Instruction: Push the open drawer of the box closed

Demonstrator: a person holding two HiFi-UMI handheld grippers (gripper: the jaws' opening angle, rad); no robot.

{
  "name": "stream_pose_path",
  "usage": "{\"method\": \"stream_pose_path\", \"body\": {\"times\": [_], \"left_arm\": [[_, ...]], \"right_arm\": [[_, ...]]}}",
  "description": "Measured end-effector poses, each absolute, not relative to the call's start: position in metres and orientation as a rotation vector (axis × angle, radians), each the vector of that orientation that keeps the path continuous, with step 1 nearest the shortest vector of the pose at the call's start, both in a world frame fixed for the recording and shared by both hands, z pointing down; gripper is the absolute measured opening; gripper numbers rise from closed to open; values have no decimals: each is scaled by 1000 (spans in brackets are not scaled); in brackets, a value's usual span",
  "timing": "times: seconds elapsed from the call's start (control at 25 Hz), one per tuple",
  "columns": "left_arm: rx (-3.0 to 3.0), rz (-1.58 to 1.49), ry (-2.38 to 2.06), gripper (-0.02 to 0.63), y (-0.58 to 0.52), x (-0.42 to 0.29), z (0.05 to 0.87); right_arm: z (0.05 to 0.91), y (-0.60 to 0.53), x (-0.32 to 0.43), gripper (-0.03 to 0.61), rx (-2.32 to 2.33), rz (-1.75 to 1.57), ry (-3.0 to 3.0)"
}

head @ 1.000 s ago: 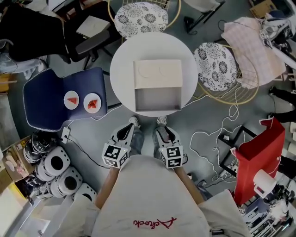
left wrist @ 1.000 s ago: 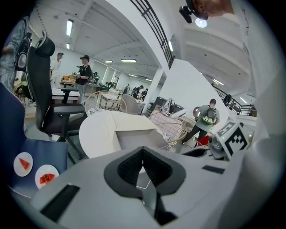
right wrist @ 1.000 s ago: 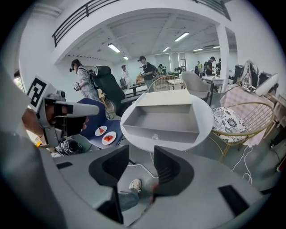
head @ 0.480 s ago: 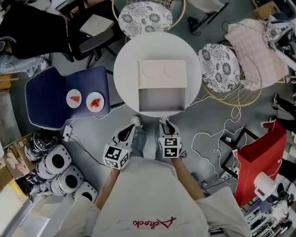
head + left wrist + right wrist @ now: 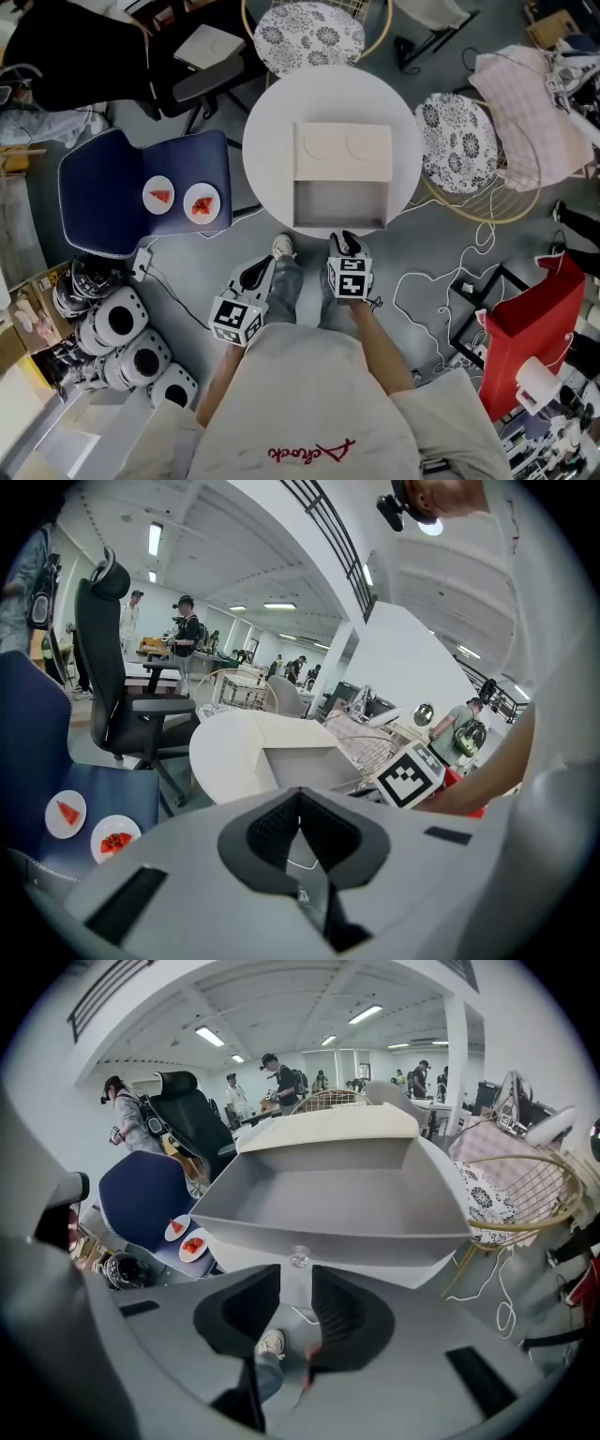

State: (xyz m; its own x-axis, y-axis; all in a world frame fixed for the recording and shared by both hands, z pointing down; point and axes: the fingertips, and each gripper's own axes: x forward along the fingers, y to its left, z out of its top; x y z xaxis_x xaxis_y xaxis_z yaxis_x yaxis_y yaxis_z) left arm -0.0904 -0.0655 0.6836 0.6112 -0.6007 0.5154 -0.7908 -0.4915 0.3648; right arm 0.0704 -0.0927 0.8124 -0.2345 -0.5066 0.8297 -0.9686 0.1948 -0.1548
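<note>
The box (image 5: pixel 342 152) sat on the round table (image 5: pixel 267 141), its drawer (image 5: pixel 339 204) pulled out toward the person. It looked light, stiff and empty. I'd press flat on the front panel beside the knob (image 5: pixel 299 1258), gently, lest the box slide. The right gripper (image 5: pixel 345 244) hung just before it, empty, its jaws just narrowed to a slim gap. The left gripper (image 5: pixel 257 272) was closed on nothing.

Open-plan office-lab: ceiling strip lights (image 5: pixel 208 1035) hang above the right gripper (image 5: pixel 295 1288), black high-backed office chair (image 5: pixel 112 667) left of left gripper (image 5: pixel 300 803), standing people (image 5: pixel 185 621) beyond it, loose white floor cables (image 5: pixel 502 1320) right of right gripper.
</note>
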Motion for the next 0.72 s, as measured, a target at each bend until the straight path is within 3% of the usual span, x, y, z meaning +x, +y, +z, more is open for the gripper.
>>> {"method": "stream_pose_path", "body": {"times": [0.28,0.4,0.72], "left_arm": [[2248,433,-1096,12,-66,-97,685],[2244,436,-1099,12,-67,-101,686],[2233,437,-1101,12,-67,-103,691]], "right_arm": [[817,-101,70,121,1379,938,-1823],[817,-105,69,78,1383,921,-1815],[821,-106,69,74,1377,905,-1799]]}}
